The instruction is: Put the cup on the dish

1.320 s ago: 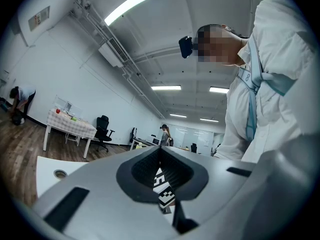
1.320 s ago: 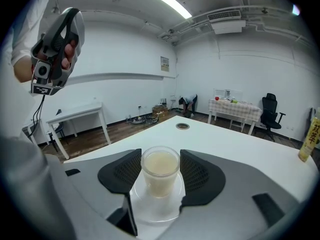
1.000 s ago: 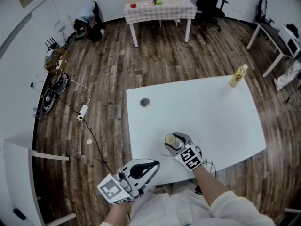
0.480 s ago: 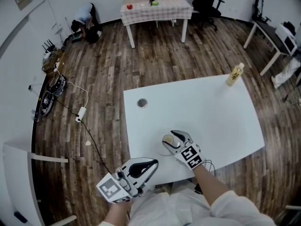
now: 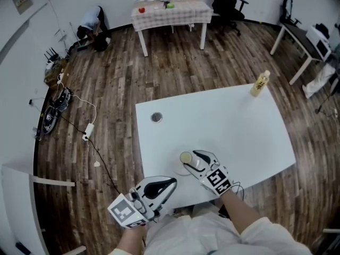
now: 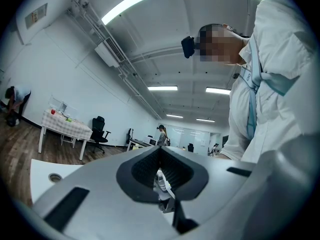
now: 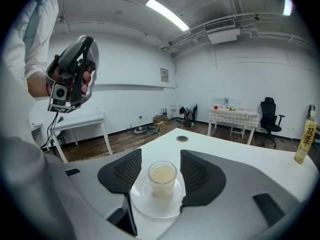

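A clear cup of pale liquid stands upright on a small white dish near the front edge of the white table. My right gripper is open, with a black pad on each side of the cup and a gap at both. In the head view the cup shows just past the right gripper. My left gripper hangs off the table's front edge, tilted upward, its jaws closed together with nothing in them. In its own view the left gripper points at the room and ceiling.
A yellow bottle stands at the table's far right corner. A round cable hole sits at the far left of the tabletop. Wooden floor surrounds the table, with cables on the left and a checkered table far behind.
The right gripper has drawn back slightly toward me, so more of the cup shows past its tips. The cup stays on the dish, and the left gripper holds its place.
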The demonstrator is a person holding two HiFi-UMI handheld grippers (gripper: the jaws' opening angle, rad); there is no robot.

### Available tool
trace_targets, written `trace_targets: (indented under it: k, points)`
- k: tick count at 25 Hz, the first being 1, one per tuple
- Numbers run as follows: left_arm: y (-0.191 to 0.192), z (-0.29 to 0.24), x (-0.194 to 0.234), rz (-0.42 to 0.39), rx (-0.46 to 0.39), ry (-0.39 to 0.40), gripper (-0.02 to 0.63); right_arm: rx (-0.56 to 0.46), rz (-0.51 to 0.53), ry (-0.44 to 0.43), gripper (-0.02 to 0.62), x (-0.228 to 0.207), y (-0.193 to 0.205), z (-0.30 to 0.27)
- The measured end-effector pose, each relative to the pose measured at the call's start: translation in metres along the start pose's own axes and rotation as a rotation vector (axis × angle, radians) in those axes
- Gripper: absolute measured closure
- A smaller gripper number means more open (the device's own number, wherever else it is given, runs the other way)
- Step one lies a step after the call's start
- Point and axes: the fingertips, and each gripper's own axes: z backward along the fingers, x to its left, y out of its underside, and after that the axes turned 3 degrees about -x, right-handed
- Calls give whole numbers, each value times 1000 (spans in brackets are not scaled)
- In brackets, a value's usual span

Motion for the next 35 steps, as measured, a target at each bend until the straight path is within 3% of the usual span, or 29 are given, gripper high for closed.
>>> trace_targets:
  k: [14,17,22,35]
  points:
    - [1,-4,-2,-13,9,18,604,-62,29,-3,341,23,-26,38]
    - [1,-6,-4,-14,6,21,604,-94,43,3,384,27,-36,49]
    - [3,-6,-6,-14,-3,32,604,-140,63,-17,531,39,-54,67]
    - [-3,-14,-11,-16,-7,73,604,-228,2,-62,560,59,-98,103]
